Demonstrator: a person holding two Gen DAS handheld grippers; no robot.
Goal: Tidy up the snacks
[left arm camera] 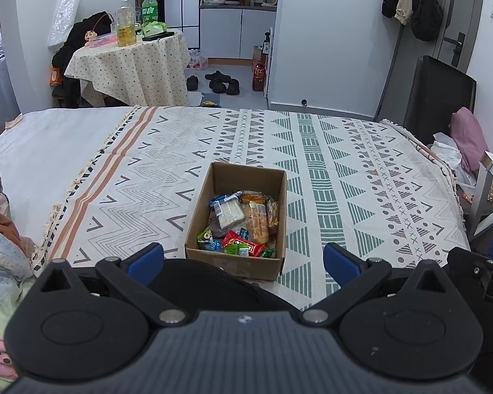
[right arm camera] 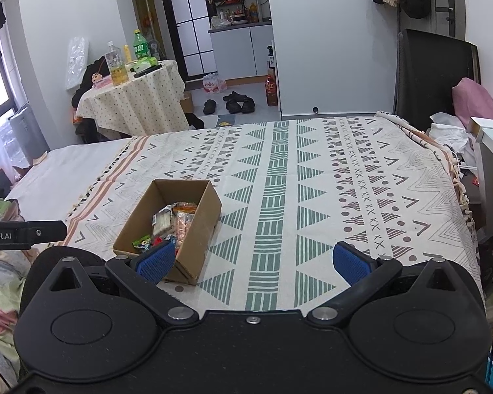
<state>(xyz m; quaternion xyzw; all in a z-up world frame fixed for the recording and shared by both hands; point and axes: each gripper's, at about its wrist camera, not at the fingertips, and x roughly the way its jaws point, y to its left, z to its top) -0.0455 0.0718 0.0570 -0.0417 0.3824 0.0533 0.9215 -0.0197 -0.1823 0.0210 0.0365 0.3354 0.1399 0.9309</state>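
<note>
left tongs: my left gripper [left arm camera: 243, 261] has its blue pads spread wide, holding nothing.
right tongs: my right gripper [right arm camera: 254, 261] is likewise wide apart and empty.
target: open brown cardboard box [left arm camera: 213, 177] [right arm camera: 200, 223] of mixed wrapped snacks [left arm camera: 243, 223] [right arm camera: 172, 221], on the patterned cream-and-green bedspread [left arm camera: 361, 170] [right arm camera: 328, 170].
bearing: dead ahead and near for the left; off to the near left for the right, by its left pad.
long axis: runs near-to-far.
nearer: left, I judge.
loose snacks: none seen on the cloth.
</note>
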